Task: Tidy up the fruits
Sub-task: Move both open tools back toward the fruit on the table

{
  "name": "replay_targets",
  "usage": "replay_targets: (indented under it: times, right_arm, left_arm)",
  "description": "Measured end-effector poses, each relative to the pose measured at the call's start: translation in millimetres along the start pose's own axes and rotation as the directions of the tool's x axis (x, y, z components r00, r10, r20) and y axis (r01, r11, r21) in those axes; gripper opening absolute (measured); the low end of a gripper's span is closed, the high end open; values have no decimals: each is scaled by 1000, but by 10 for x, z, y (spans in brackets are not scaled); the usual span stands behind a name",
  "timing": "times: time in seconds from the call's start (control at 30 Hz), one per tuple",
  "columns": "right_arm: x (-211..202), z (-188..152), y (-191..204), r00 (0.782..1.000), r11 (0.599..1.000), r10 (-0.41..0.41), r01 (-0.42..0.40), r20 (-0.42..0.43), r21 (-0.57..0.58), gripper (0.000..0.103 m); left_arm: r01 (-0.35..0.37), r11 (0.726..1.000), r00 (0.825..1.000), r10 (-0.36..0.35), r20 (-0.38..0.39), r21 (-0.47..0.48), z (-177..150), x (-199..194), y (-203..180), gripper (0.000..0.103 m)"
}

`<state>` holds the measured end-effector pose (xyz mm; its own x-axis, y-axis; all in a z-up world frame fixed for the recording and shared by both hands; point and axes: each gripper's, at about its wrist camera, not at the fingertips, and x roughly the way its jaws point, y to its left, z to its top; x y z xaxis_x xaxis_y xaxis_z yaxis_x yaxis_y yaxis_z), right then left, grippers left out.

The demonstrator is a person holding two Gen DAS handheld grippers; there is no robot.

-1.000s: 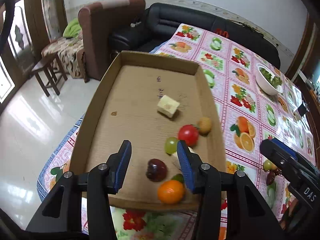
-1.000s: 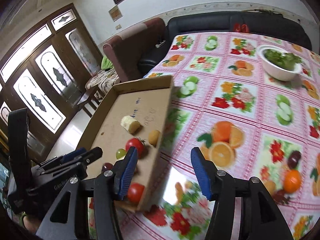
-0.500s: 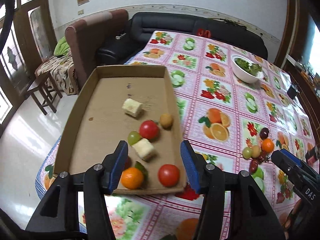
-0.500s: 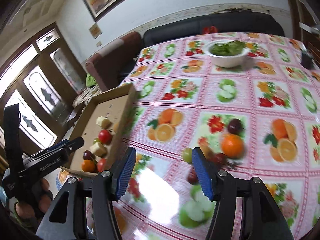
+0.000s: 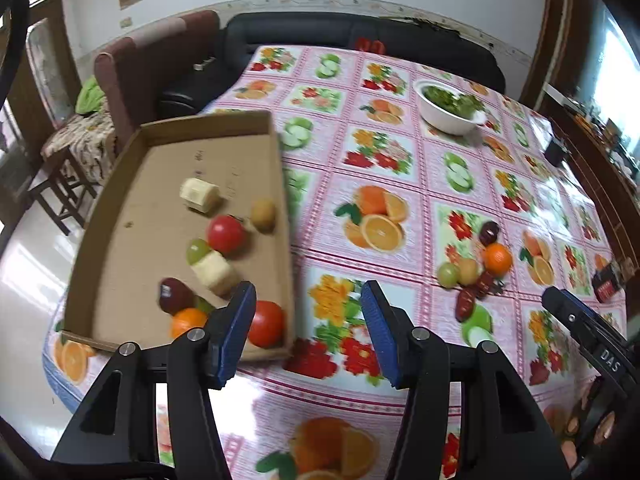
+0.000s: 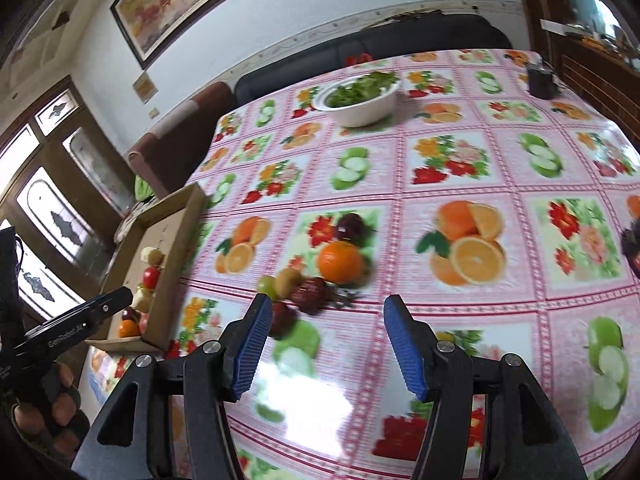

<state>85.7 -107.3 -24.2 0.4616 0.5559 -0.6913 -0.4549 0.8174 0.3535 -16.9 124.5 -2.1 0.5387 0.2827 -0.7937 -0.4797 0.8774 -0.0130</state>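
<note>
Since a second ago I've swung both hands off the cardboard tray [image 5: 120, 216] and over toward the loose pile on the bench [image 6: 500, 320]. The tray has slid from dead centre of the left view to the left side of the frame, and in the right view the pile now sits just above my fingers instead of way off at the right edge.

Both sets of fingers are spread wide and holding nothing. My right gripper [image 6: 326, 346] hangs low over the tablecloth with the pile just ahead: an orange [image 6: 340, 261], a dark plum [image 6: 350, 225] behind it, a green grape [image 6: 266, 284], a brownish kiwi-looking one [image 6: 289, 279] and a couple of dark red pieces [image 6: 310, 290]. One more dark red piece [image 6: 282, 319] sits right against my left finger pad. My left gripper [image 5: 306, 330] hovers near the tray's lower right corner, beside the tomato [image 5: 266, 323].

What worries me:

- The pile is packed tight, with things touching. If I close on one, I'll probably bump its neighbours, and round fruit rolls easily on this slick cloth.
- That dark red piece by the pad could get nudged away before I even aim.
- The printed fruit on the cloth looks a lot like the real stuff, and the right view is smeared with motion, so I could easily go for a picture.
- The tomato sits in the tray's near corner and the left view is blurry there, so a careless left hand might clip the tray wall and shove the whole tray.
</note>
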Motion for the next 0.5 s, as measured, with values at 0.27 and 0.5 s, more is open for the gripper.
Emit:
replay_targets:
  times: [0.27,0.5]
  right_arm:
    - [-4,-56,-126,1000,1000,-20,20,-3,13,59]
    - [27,-77,-156,999,999,-27,27,-17,17,53]
  left_arm:
    - [79,996,996,-77,-52,28,-83,96,-244,53]
    - [206,978,973,-202,-114,28,-168,245,-449,53]
